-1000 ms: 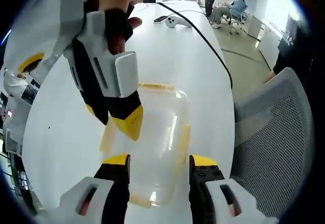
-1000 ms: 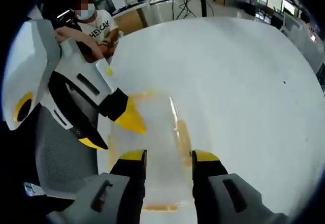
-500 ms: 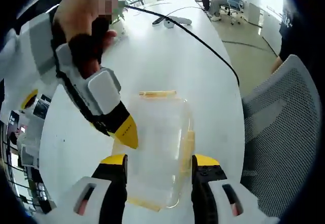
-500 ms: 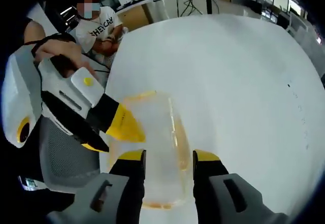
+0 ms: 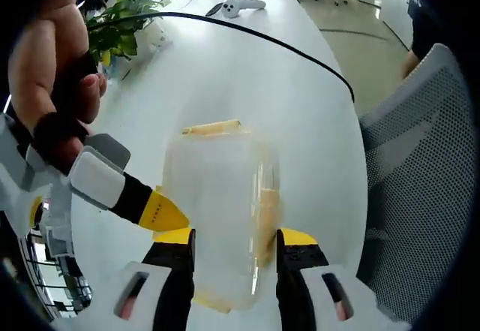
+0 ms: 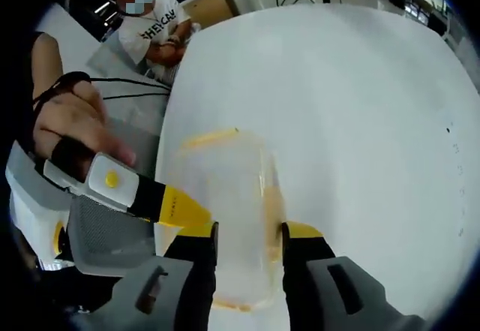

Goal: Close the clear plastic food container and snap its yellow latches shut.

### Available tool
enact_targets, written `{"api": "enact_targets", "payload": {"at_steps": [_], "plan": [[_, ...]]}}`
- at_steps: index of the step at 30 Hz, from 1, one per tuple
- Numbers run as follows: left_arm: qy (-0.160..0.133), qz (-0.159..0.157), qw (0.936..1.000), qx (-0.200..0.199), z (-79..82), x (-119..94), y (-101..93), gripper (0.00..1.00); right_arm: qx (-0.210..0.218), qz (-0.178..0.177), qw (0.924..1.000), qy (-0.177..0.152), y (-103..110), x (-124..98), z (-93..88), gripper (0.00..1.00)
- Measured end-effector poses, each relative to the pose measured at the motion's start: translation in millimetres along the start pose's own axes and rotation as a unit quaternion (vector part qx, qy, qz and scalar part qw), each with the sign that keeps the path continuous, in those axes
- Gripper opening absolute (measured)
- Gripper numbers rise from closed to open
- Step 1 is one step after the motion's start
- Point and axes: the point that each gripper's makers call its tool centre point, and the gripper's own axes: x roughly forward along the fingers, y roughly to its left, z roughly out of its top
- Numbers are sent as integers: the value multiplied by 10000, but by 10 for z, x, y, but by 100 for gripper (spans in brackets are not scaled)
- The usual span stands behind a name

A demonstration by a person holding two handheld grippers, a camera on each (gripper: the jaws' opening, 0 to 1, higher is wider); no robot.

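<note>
- Yellow-tipped jaws of the left gripper (image 5: 229,239) stand apart, rising on either side of the near end of the clear plastic food container (image 5: 221,211), one tip on each long side.
- Same deal with the right gripper (image 6: 247,235): jaws spread, straddling the near end of the container (image 6: 229,218) from the opposite end. Can't tell in either view whether the tips actually touch the plastic.
- In the left gripper view the right gripper's yellow tip (image 5: 161,212) pokes in from the left, just beside the container's long side, with a person's hand (image 5: 49,83) wrapped round its body.
- In the right gripper view the left gripper's tip (image 6: 180,209) comes in from the left too, with a hand (image 6: 71,128) on it.
- The container sits on a white table (image 5: 247,83), lid lying on top. One yellow latch (image 5: 212,128) shows at the far end, another (image 5: 266,211) along the long side, and a third at the near end between the jaws. Whether they're snapped is too blurry to call.
- Further out: a black cable (image 5: 247,34) runs across the table, a white controller (image 5: 236,6) lies at the far end, and a green plant (image 5: 120,27) stands near the table edge.
- A grey mesh chair (image 5: 420,173) sits beside the table.
- A person in a white T-shirt (image 6: 157,27) sits at the far side in the right gripper view.
</note>
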Motion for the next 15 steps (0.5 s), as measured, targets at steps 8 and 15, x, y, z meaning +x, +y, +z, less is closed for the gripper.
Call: {"api": "enact_targets", "payload": {"at_steps": [8,15], "plan": [[77,57,9999,68,-14,6,12,37,-138,80,9996,243,3,18,4,29],[69,203,9997,151,-14,20,37,34,-220,67,9980,596,11,34,-1,27]]}}
